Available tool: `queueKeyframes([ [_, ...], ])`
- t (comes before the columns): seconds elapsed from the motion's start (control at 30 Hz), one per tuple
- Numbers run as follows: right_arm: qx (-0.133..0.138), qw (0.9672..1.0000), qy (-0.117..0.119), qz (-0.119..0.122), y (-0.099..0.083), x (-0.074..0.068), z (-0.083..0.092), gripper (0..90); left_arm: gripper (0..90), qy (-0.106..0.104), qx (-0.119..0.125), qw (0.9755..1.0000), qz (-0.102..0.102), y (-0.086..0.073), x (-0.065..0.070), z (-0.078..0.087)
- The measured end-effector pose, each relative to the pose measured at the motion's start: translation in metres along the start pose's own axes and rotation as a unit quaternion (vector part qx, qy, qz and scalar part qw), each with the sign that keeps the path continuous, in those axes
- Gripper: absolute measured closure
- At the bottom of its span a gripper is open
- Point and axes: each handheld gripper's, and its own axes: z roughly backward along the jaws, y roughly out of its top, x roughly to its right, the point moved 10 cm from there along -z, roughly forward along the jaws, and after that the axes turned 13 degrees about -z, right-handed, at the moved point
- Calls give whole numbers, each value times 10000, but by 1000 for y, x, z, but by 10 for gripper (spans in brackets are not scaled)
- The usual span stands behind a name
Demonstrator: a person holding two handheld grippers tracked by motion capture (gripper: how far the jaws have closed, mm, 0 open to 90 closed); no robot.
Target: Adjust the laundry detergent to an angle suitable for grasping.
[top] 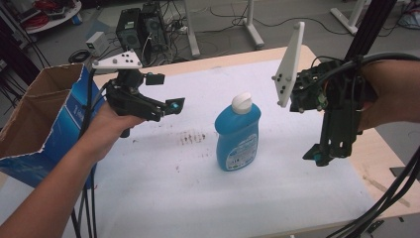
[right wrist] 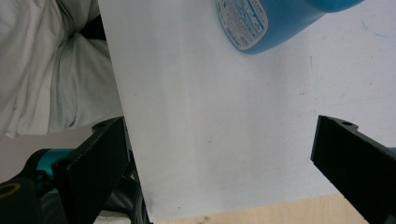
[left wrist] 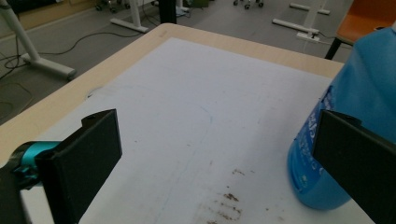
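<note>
Blue bottle (top: 238,134) is stood upright mid-table (top: 277,198), likely for access from either side. Left claw (top: 171,105) and right claw (top: 319,157) are held apart, empty, flanking it.

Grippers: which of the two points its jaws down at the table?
The right gripper: its open jaws hang straight down beside the blue bottle. The left gripper lies level, aimed sideways toward the bottle.

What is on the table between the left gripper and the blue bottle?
Brown smudges on the white sheet, seen in the high view between the left gripper and the blue bottle.
</note>
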Motion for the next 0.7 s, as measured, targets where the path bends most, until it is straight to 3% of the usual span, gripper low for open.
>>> queueKeyframes([
  [0.27, -63, 10000, -46, -22, -3, 2, 0, 37, 18, -344, -220, 9991, -93, 5, 19, 0],
  [0.7, -46, 10000, -55, -62, -8, 6, -3, 37, 18, -593, -246, 9977, -215, 21, 43, 4],
])
